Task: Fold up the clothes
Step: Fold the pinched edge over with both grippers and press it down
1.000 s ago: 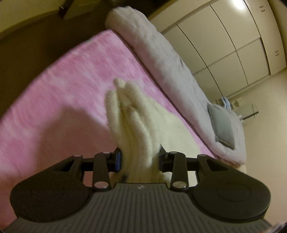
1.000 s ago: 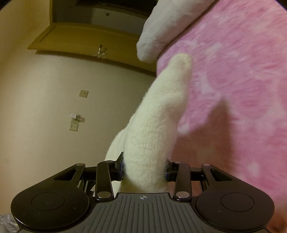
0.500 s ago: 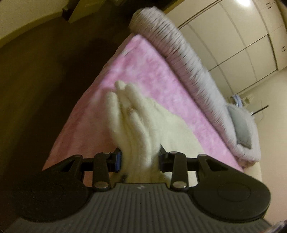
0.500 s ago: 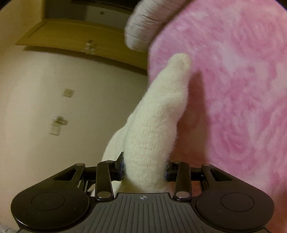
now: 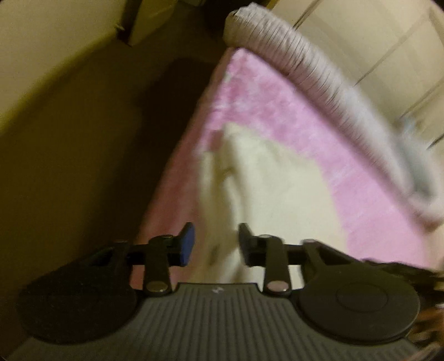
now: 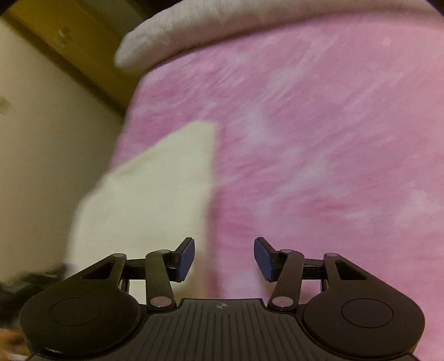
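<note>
A fluffy cream garment [image 5: 263,180] lies spread on the pink blanket [image 5: 263,105] near the bed's corner. A raised ridge of it runs up between the fingers of my left gripper [image 5: 216,245], which looks shut on it, though the view is blurred. In the right wrist view the cream garment [image 6: 155,194] lies flat at the left edge of the pink blanket [image 6: 319,138]. My right gripper [image 6: 224,258] hovers just beside it, open, with only blanket between its blue pads.
A rolled grey duvet [image 5: 319,72] lies along the far side of the bed and shows again as the grey duvet [image 6: 194,25]. Dark floor [image 5: 97,125] drops away left of the bed edge. Pale wardrobe doors [image 5: 374,33] stand beyond.
The right gripper has let go of the garment and widened; the cloth that stood up in its jaws now lies flat. The garment has dropped onto the blanket. Both views swung quickly.
</note>
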